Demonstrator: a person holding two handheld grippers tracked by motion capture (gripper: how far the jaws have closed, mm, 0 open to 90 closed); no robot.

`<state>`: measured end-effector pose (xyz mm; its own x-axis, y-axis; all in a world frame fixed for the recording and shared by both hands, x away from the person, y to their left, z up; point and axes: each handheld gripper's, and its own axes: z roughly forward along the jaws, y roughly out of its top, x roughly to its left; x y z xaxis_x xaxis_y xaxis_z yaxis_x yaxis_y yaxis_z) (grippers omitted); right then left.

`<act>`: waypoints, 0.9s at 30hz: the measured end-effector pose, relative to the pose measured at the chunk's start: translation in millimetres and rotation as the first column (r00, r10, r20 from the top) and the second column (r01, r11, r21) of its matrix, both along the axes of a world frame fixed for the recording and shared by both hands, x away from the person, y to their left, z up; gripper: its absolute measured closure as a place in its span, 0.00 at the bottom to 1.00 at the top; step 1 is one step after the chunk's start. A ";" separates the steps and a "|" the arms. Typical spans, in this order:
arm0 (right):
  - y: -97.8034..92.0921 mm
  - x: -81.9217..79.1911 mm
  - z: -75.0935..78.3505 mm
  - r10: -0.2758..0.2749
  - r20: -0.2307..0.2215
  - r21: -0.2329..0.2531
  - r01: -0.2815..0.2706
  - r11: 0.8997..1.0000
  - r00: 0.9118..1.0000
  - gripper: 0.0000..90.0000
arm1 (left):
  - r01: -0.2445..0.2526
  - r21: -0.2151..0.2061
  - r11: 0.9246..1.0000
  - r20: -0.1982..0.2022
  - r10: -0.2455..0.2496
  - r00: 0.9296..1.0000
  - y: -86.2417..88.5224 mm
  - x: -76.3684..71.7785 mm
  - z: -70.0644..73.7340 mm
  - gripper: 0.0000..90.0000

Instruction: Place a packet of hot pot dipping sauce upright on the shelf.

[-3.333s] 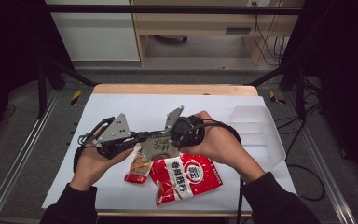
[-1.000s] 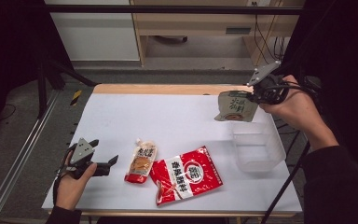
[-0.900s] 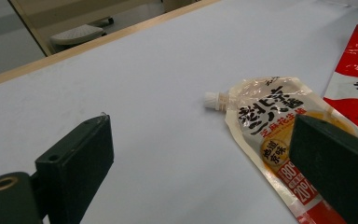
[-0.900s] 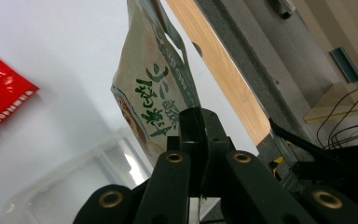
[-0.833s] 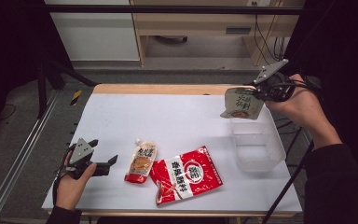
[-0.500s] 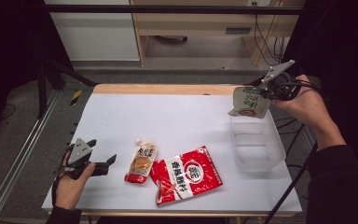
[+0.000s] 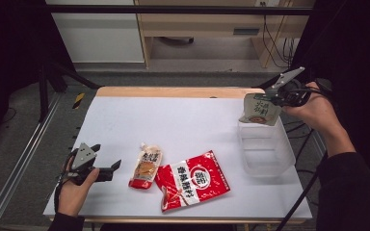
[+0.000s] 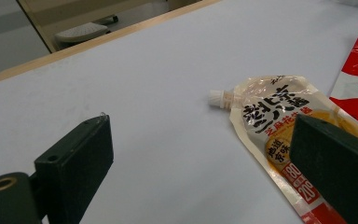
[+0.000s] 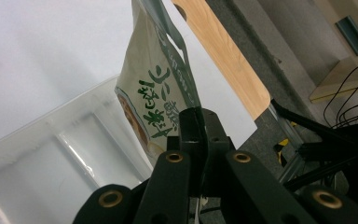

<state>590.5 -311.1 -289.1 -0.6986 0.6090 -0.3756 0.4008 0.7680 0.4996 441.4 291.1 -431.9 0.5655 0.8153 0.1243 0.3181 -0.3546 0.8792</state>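
The green-printed pouch (image 7: 260, 109) hangs pinched between the pressed-together fingers of the right gripper (image 7: 273, 98), its lower edge just above the far rim of the clear plastic bin (image 7: 266, 150). The left gripper (image 7: 114, 167) rests on the white table (image 7: 183, 120), fingers spread wide, the orange spouted pouch (image 8: 279, 133) lying just beyond them beside the red packet (image 7: 192, 180).
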 end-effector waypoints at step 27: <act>1.9 5.7 -28.1 0.021 -0.086 0.012 -0.020 1.000 0.996 1.00 | 0.002 -0.001 1.000 -0.001 -0.002 1.000 -0.4 -0.1 -0.1 0.06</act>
